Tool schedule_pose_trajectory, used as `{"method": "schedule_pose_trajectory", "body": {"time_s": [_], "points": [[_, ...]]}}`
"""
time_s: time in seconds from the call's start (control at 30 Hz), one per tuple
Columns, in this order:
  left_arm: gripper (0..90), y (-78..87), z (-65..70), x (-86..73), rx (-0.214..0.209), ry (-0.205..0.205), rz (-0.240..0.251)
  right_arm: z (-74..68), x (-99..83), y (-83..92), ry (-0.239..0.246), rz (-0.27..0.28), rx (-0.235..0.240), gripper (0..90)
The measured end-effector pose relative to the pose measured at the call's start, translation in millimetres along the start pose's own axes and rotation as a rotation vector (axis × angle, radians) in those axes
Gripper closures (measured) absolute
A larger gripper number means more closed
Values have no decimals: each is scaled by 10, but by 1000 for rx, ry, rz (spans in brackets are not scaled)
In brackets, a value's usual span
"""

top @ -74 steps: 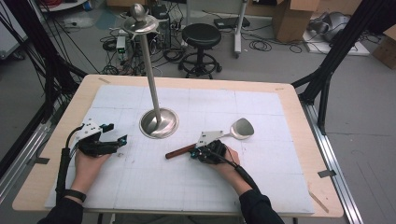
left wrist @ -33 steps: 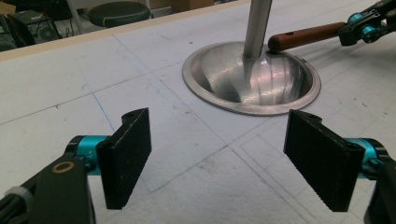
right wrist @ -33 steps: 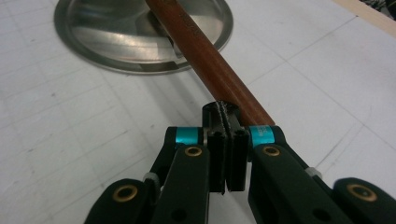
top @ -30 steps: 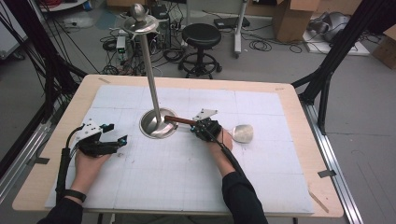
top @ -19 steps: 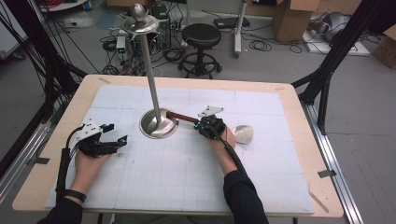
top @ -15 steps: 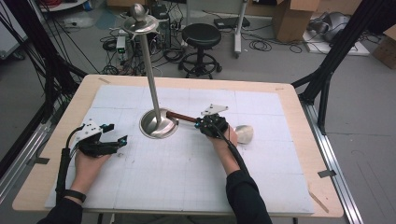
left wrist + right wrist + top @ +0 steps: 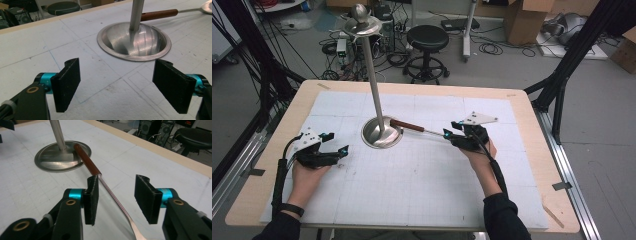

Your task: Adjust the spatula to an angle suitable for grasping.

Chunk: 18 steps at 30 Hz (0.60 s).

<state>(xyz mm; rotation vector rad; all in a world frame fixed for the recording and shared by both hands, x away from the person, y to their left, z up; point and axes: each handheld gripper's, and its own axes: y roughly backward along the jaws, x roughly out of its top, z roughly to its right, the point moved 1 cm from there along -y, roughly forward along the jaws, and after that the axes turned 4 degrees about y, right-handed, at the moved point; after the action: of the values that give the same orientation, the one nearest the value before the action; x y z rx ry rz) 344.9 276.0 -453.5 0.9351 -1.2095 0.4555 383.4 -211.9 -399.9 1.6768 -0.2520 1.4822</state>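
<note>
A metal stand with a tall pole rises from a round dished base on the white mat. A spoon with a brown wooden handle lies to its right, handle end resting on the base's rim. My right gripper straddles the spoon's thin metal shaft. Its jaws have just been opening and the pads stand clear of the shaft. The right hand covers the spoon's bowl in the high view. My left gripper is open and empty, left of the base.
The white gridded mat covers most of the wooden table. Past the table's far edge stand a black stool and cables on the floor. Black frame legs stand at the right.
My right gripper let go of the spoon's shaft and drew back to the right, away from the stand. The spoon stays with its handle on the base. The left gripper kept still.
</note>
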Motion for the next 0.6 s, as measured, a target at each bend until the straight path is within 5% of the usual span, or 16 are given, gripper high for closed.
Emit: {"method": "schedule_pose_trajectory", "body": {"time_s": [0.6], "points": [[218, 10, -13, 0, -4, 9, 2, 261, -607, 628, -74, 49, 1, 351]]}}
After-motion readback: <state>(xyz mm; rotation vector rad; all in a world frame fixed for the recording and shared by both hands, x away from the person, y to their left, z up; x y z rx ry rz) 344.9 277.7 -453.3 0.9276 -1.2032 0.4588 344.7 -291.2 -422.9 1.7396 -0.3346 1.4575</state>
